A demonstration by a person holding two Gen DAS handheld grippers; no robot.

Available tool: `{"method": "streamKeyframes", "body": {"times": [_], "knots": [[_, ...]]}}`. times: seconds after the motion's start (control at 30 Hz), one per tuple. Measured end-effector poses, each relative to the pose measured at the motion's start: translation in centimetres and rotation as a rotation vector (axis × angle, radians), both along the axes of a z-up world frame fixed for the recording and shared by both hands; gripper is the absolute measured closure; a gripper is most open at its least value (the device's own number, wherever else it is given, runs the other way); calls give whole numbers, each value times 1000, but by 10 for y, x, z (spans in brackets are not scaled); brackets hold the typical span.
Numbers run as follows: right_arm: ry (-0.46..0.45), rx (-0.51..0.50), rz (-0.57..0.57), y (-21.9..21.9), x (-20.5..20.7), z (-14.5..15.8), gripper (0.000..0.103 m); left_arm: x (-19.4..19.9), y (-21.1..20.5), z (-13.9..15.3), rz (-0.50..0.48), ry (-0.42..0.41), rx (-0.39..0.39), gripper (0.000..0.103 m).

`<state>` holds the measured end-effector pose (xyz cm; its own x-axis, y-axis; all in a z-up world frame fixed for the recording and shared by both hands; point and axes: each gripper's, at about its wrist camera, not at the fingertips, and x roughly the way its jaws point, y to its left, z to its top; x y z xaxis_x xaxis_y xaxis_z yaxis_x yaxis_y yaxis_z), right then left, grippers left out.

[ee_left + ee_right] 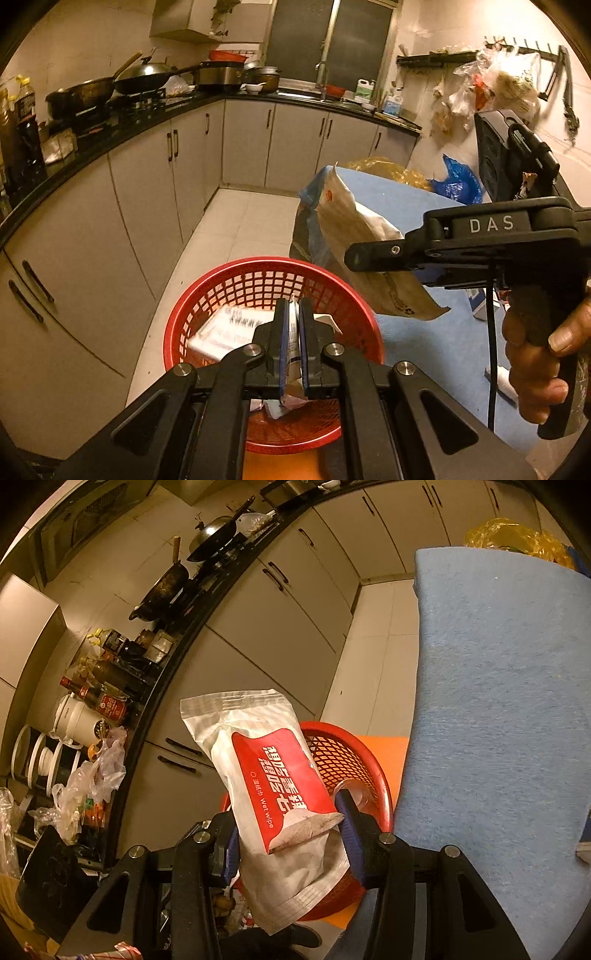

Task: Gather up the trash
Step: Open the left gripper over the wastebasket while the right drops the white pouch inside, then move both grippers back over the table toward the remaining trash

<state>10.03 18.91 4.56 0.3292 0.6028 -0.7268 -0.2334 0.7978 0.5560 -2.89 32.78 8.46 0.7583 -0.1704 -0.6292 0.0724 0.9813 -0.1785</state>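
Observation:
A red mesh basket (207,295) stands below both grippers, beside the blue-covered table (406,199). My left gripper (293,306) hovers over the basket, shut on a thin crumpled wrapper (293,350) that hangs out below the pads. My right gripper (286,812) holds a white and red wet wipe pack (280,775) between its fingers; both pads touch its sides. The pack sticks out tilted above the basket (354,760). In the left wrist view the pack (354,229) shows at the right gripper (354,258), held by a hand (535,354).
White packaging (225,328) lies inside the basket, which sits on an orange surface (384,753). A black counter (110,136) with woks and bottles runs along the left above grey cabinets. Yellow (384,166) and blue bags (458,181) lie at the table's far end.

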Motion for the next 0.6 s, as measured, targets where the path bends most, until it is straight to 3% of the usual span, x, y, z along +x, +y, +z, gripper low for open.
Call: {"method": "streamKeyframes", "body": {"times": [0.1, 0.17, 0.4, 0.6], "knots": [[2, -8, 0, 3, 4, -5, 44, 4, 5, -4, 18, 11, -11, 89], [4, -14, 0, 1, 5, -6, 44, 4, 9, -6, 41, 7, -25, 70], [-80, -57, -5, -19, -13, 19, 44, -11, 10, 1, 99, -37, -24, 68], [-206, -129, -11, -54, -46, 50, 41, -37, -12, 19, 158, -88, 31, 57]]}}
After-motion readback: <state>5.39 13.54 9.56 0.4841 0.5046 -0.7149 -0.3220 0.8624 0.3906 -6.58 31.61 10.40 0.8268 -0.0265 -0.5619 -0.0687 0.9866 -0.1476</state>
